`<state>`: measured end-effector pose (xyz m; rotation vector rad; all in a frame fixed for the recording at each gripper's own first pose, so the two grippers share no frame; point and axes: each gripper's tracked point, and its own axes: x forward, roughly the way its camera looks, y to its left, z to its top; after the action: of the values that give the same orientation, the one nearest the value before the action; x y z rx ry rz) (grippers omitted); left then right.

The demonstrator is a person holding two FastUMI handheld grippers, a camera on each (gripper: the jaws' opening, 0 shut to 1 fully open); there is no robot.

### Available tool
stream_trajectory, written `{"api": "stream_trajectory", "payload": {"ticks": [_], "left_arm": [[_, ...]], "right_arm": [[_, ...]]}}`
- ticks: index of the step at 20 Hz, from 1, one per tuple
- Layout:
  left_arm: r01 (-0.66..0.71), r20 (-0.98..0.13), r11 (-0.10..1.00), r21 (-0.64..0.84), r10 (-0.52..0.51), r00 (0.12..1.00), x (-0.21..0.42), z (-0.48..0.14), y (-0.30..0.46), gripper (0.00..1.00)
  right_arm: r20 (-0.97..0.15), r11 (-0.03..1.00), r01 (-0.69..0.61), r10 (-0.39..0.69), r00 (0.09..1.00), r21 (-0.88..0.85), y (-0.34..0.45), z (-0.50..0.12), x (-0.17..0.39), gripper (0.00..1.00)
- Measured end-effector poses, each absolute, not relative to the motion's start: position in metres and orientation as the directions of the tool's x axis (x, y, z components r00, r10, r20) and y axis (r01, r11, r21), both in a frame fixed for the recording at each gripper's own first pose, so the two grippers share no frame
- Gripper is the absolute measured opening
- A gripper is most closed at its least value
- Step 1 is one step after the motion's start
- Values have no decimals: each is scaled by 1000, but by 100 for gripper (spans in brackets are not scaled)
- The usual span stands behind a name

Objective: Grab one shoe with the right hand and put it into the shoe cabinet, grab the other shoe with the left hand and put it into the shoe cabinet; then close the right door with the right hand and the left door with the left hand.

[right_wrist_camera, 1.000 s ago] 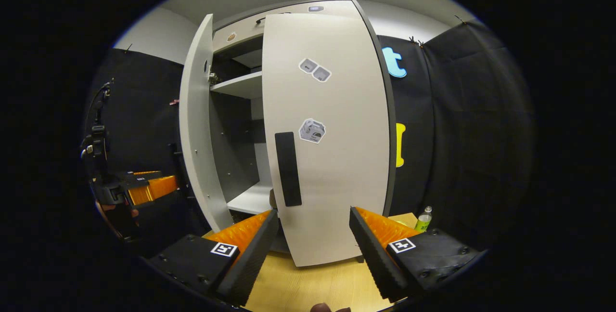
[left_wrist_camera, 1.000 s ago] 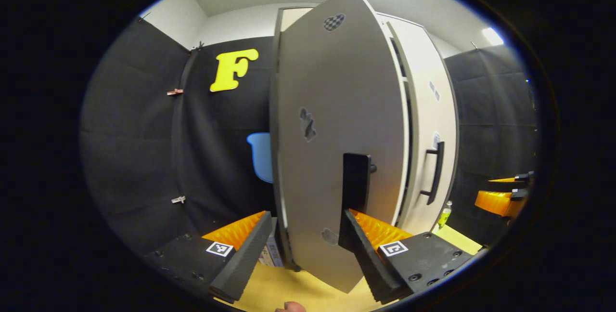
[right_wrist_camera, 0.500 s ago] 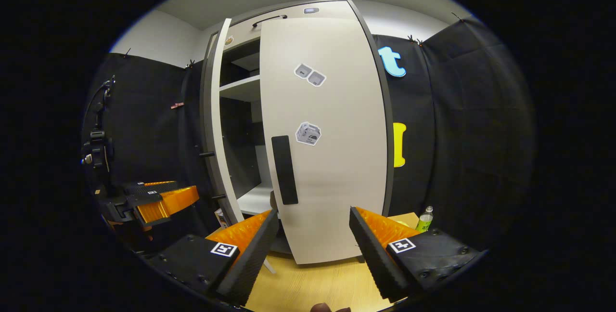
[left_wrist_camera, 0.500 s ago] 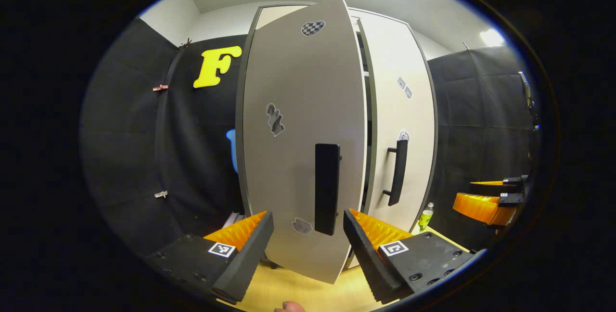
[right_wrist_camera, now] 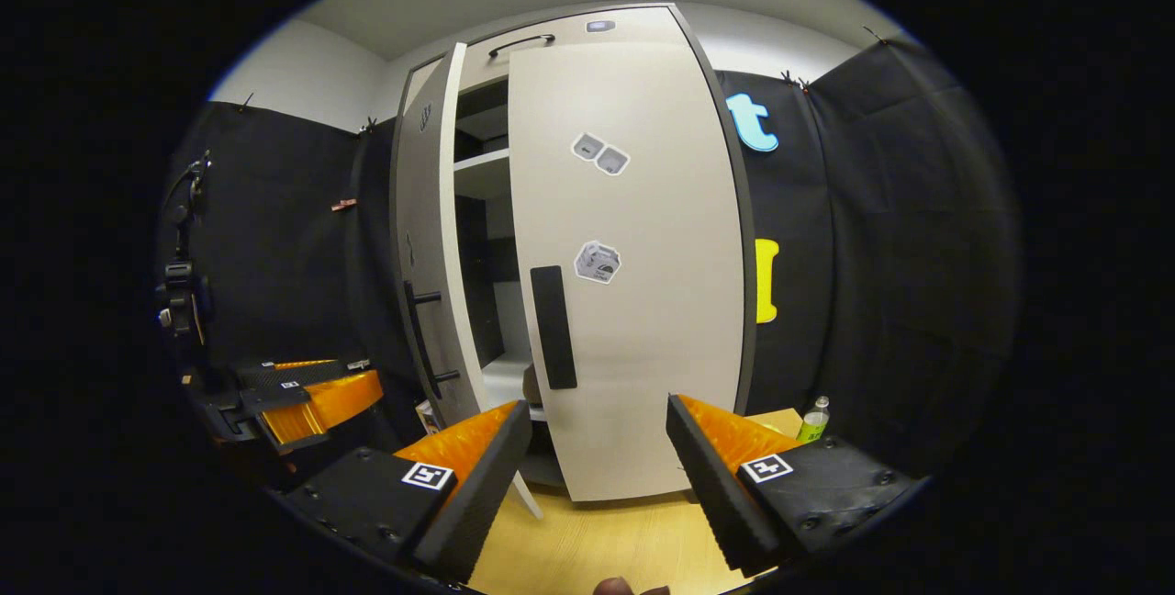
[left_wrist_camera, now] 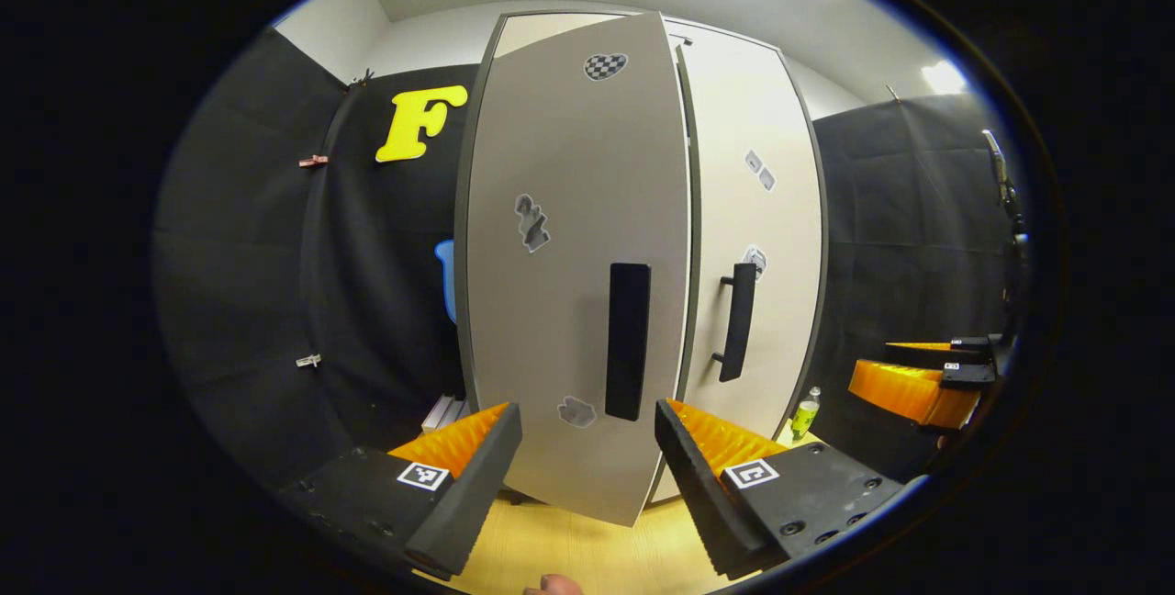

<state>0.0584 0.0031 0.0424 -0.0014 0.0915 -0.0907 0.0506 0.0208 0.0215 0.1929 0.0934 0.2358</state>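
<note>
The tall pale shoe cabinet stands straight ahead. In the left gripper view its left door [left_wrist_camera: 569, 237] is almost closed, with a dark handle [left_wrist_camera: 628, 341]; the right door [left_wrist_camera: 757, 209] lies flat against the cabinet. My left gripper [left_wrist_camera: 587, 476] is open just in front of the left door's lower part. In the right gripper view the left door [right_wrist_camera: 424, 237] stands slightly ajar, and a narrow gap shows shelves [right_wrist_camera: 482, 171] and a brown sliver [right_wrist_camera: 530, 384] on the lower shelf. My right gripper [right_wrist_camera: 597, 485] is open before the right door [right_wrist_camera: 643, 283]. The shoes themselves are hidden.
A green bottle [right_wrist_camera: 811, 419] stands on the wooden surface [right_wrist_camera: 587, 540] to the right of the cabinet. The left gripper [right_wrist_camera: 307, 393] shows at the far left of the right gripper view, and the right gripper [left_wrist_camera: 918, 384] at the far right of the left gripper view. Black cloth walls surround the cabinet.
The left door has swung from well open to nearly closed, and the gap has narrowed. My left gripper followed it inward. The right gripper and right door stayed nearly still.
</note>
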Motion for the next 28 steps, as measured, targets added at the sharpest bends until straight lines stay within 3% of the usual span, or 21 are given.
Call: {"api": "stream_trajectory", "payload": {"ticks": [28], "left_arm": [[89,-96,996,-8,-89,991,35,36,7,94]], "right_arm": [[-60,961,-221,234,970,165,35,18,40,98]]}}
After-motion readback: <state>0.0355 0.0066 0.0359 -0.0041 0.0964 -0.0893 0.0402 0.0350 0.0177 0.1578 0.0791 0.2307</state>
